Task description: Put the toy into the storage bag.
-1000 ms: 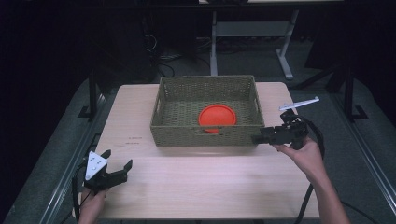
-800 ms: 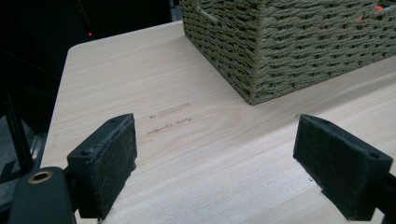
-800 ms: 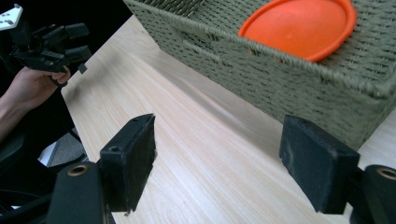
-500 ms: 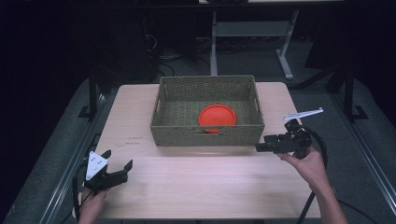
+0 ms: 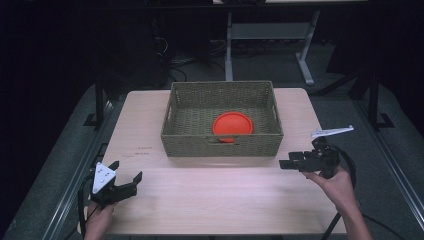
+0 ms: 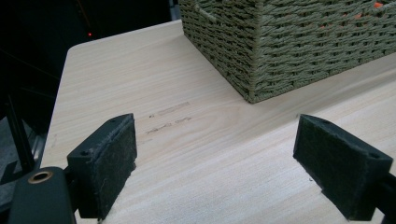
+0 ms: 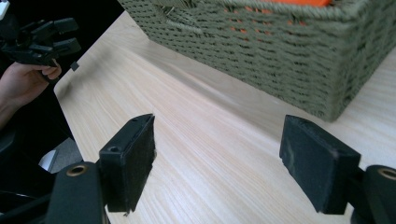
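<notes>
Far left, near corner of the table (image 5: 215,200): left claw (image 5: 126,170) spread wide and empty, held low over bare wood, well apart from everything else. Best left parked there, or brought in only to steady the wicker.

Just ahead of it, faint pencil marks (image 6: 168,114) on the tabletop; flat, no hindrance.

Mid-table: woven basket (image 5: 222,145), upright, with handle slots in its walls. Inside, toward the front right, an orange disc (image 5: 232,125), lying flat on the bottom and close to or against the front wall; contact not clear.

To take the disc well: go in from above, over the front rim, not through the side. Tilt one pad under the disc's edge, since a flat thing on a woven floor gives little to pinch. Close gently and lift straight up until clear of the rim. Expect a slip if gripped only at the very lip.

Right: right claw (image 5: 289,160) also parted and holding nothing, hovering just off the basket's front right corner, pointed left across the table.

In the way: mainly the front wall and the right wall, both tall beside the disc. Beyond the table, a metal desk frame (image 5: 265,35) on dark floor, well clear.
</notes>
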`<move>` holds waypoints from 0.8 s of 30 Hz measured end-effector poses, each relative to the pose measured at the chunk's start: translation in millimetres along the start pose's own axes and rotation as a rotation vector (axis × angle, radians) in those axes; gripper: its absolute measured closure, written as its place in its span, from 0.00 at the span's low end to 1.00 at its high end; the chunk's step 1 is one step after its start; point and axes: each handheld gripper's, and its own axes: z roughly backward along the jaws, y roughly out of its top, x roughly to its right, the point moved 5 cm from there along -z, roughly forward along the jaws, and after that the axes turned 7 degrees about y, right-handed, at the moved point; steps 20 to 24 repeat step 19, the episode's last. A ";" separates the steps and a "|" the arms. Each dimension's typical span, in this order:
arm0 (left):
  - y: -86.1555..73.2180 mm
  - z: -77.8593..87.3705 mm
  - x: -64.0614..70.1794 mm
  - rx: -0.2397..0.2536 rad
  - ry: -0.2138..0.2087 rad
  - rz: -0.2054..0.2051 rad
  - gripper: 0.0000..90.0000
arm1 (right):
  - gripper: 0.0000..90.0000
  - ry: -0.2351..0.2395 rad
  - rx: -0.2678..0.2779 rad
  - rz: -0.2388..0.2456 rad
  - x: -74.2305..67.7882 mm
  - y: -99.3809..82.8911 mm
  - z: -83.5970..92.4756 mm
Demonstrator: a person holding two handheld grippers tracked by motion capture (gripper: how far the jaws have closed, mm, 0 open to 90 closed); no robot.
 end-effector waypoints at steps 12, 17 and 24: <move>-0.6 1.1 0.7 0.001 -0.002 -0.004 0.14 | 0.29 0.004 0.036 -0.030 12.2 -28.3 5.2; -0.5 1.2 2.4 0.005 0.011 -0.016 0.14 | 0.28 0.009 0.079 -0.023 12.4 -43.6 4.9; -0.1 1.2 2.9 0.005 0.013 -0.021 0.14 | 0.27 0.009 0.096 -0.008 11.0 -51.6 3.3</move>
